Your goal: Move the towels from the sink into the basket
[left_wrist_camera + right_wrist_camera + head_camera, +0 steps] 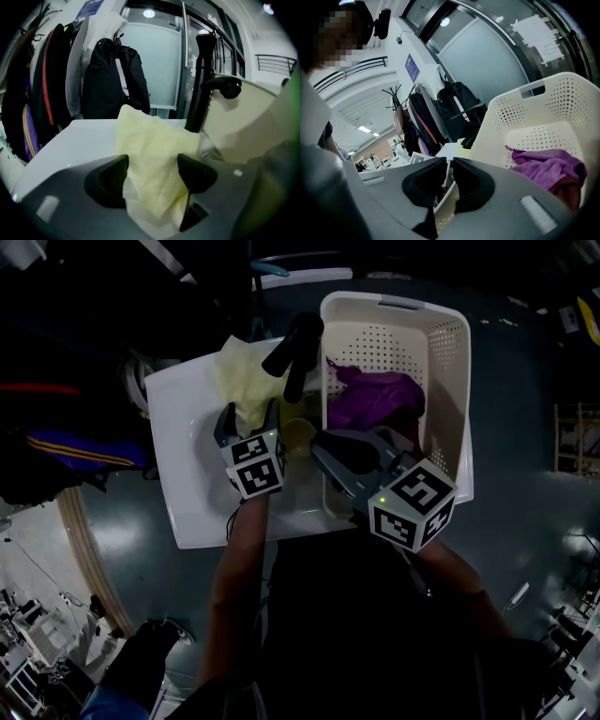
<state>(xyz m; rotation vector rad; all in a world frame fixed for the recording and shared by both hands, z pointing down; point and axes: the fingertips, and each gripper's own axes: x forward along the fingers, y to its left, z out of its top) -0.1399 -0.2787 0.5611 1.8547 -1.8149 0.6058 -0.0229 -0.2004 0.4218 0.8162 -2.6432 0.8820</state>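
Observation:
A pale yellow towel (240,373) lies draped over the back of the white sink (183,437), beside the black faucet (296,351). My left gripper (248,420) is over the sink right at this towel. In the left gripper view the yellow towel (150,136) hangs between the widely spread jaws of the left gripper (152,161), and the pads do not press it. The cream basket (445,343) stands right of the sink with a purple towel (375,395) inside. My right gripper (321,442) hovers at the basket's near left rim, shut and empty (451,180).
Dark coats and bags (112,79) hang on a rack behind the sink. The black faucet (201,84) rises just right of the yellow towel. A reddish-brown cloth (569,190) shows under the purple towel (548,166) in the basket (534,112). Dark floor surrounds the sink.

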